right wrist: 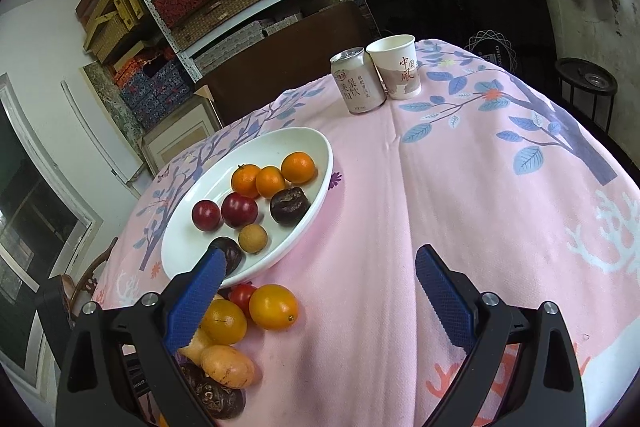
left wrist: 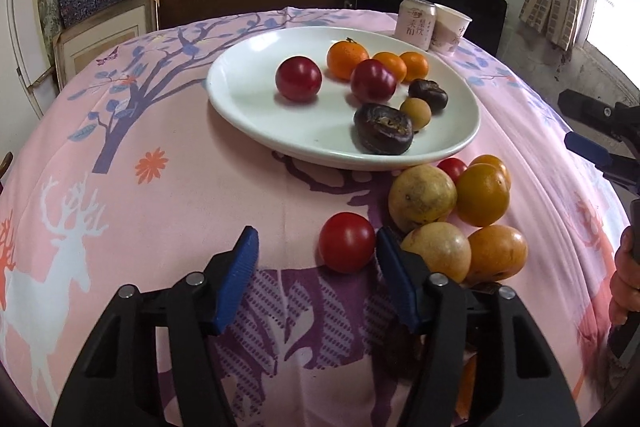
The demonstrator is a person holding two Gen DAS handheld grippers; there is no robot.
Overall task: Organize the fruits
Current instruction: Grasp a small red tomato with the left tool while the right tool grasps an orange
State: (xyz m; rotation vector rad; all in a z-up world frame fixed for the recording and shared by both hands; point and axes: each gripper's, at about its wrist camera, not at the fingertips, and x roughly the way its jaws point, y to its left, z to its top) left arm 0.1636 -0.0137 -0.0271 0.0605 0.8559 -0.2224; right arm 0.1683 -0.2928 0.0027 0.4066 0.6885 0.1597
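A white plate (left wrist: 240, 99) (right wrist: 188, 195) on the pink cloth holds two dark red plums (left wrist: 298, 79), three small oranges (left wrist: 346, 59), two dark brown fruits (left wrist: 383, 128) and a tan longan (left wrist: 416, 113). Loose fruit lies just in front of the plate: a red tomato (left wrist: 347, 242), yellow passion fruits (left wrist: 422, 197) and orange fruits (left wrist: 482, 194) (right wrist: 273, 306). My left gripper (left wrist: 317, 233) is open around the tomato, which sits against its right finger and clear of the left one. My right gripper (right wrist: 322, 255) is open over bare cloth.
A drink can (left wrist: 416, 22) (right wrist: 357, 82) and a paper cup (left wrist: 451, 29) (right wrist: 396, 66) stand at the table's far side. The right gripper's blue finger (left wrist: 588, 149) and a hand (left wrist: 626, 271) show at the right edge. Shelves of boxes stand behind the table.
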